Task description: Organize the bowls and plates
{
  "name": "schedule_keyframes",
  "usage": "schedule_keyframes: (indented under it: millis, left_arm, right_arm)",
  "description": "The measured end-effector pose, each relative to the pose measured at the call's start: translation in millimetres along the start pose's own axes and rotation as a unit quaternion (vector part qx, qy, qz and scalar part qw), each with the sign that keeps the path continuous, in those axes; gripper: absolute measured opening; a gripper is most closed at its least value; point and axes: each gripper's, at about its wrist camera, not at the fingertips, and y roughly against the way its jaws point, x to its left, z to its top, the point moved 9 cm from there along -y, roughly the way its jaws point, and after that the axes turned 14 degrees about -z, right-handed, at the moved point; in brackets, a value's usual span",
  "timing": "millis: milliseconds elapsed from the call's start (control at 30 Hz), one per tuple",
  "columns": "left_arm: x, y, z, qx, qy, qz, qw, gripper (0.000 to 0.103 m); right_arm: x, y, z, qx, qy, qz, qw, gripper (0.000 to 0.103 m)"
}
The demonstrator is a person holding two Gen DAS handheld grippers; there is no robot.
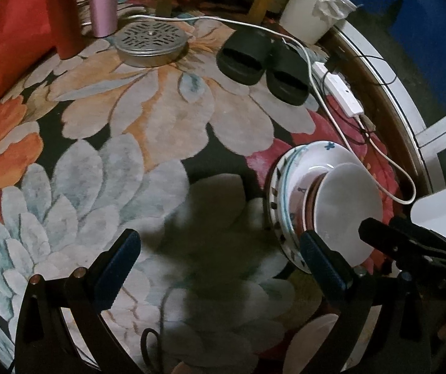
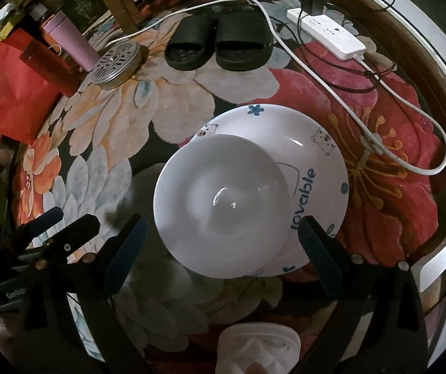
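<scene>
A plain white bowl (image 2: 223,202) sits on top of a white plate (image 2: 313,162) printed with bears and the word "lovable", on a flower-patterned carpet. In the left wrist view the same stack shows at the right: the white bowl (image 1: 347,208) on a pile of patterned plates (image 1: 288,187). My right gripper (image 2: 221,243) is open, its fingers either side of the bowl's near rim, touching nothing. My left gripper (image 1: 220,255) is open and empty over the carpet, left of the stack. The right gripper's fingers (image 1: 379,233) show beside the bowl.
Black slippers (image 2: 220,46), a round metal grate lid (image 2: 117,62), a pink bottle (image 2: 70,40) and red containers (image 2: 48,68) lie at the far side. A white power strip (image 2: 329,34) and white cable (image 2: 410,109) run to the right of the stack.
</scene>
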Motion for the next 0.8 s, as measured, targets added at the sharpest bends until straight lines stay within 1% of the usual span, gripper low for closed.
schedule_keyframes:
  millis: [467, 633, 700, 733, 800]
  left_arm:
    - [23.9, 15.5, -6.5, -0.016, 0.03, 0.004, 0.9994, 0.102]
    - [32.5, 22.2, -10.2, -0.022, 0.037, 0.011, 0.999, 0.102]
    - [41.8, 26.4, -13.7, -0.016, 0.045, 0.041, 0.998, 0.102]
    - [44.3, 28.1, -14.5, -0.017, 0.045, 0.044, 0.9978, 0.102]
    - [48.2, 30.6, -16.9, -0.017, 0.049, 0.033, 0.9981, 0.102]
  right_arm:
    - [24.3, 4.2, -4.8, -0.012, 0.026, 0.0, 1.0, 0.098]
    - [35.3, 5.8, -7.1, -0.017, 0.038, 0.002, 0.999, 0.098]
    - [40.8, 6.2, -8.7, -0.018, 0.044, 0.004, 0.999, 0.098]
    - [42.9, 6.1, -9.2, -0.018, 0.046, 0.004, 0.999, 0.098]
    - [49.5, 6.8, -10.5, -0.02, 0.053, 0.006, 0.998, 0.098]
